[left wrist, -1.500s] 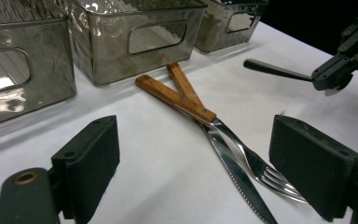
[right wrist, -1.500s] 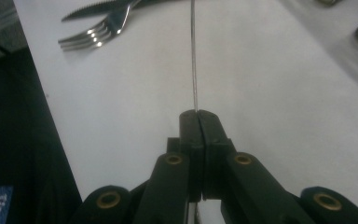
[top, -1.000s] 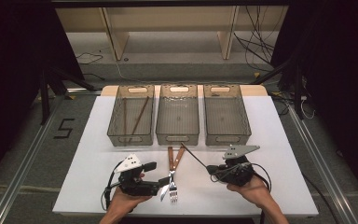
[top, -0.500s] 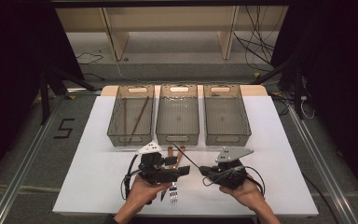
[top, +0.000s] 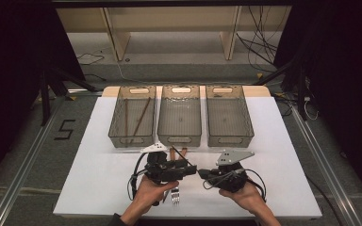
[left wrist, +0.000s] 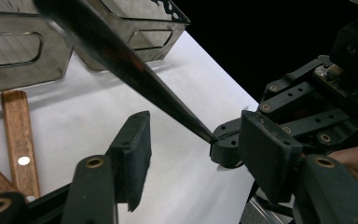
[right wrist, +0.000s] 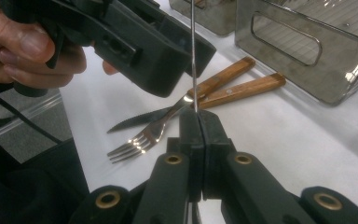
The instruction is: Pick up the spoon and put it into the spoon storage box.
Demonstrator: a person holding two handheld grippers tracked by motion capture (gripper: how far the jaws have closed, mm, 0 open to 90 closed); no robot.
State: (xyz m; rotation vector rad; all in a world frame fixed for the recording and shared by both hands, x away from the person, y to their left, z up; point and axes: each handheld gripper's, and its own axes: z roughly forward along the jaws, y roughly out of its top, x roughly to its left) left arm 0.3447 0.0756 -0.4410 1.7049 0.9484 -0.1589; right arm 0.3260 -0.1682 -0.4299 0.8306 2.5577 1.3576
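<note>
Near edge of a white table (top: 99,188), high view: two hand-held grippers tip to tip, just in front of the middle of three clear bins.

Right gripper (top: 201,174): jaws fully together, clamped on the thin tip of a dark chopstick (left wrist: 135,70). In the right gripper view, seen as a fine line rising straight out of the pinch.

Chopstick itself: off the table, slanting up from that pinch toward the left bin (top: 132,141), thick end farthest from the right gripper. Crossing above the wooden handles lying on the table.

Left gripper (top: 188,170): jaws part-way apart, one on either side of the chopstick's lower length, and just now closing. In the left gripper view, a clear gap between each pad and the stick (no contact on either side). Right-hand pad of this gripper close beside the right gripper's tip; touching or not, cannot tell.

On the table below the grippers: a fork (right wrist: 140,140) and a knife (right wrist: 135,122), both wooden-handled, crossed near the necks, handles pointing toward the bins, tines and blade tip toward the person.

Left bin: two brown sticks (top: 141,117) lying lengthwise inside. Middle bin (top: 179,140) and right bin (top: 230,140): contents too faint to make out.

Left hand (top: 148,195) wrapped around the body of its gripper, fingers large at the upper left of the right gripper view; right hand (top: 250,197) under the other gripper.
</note>
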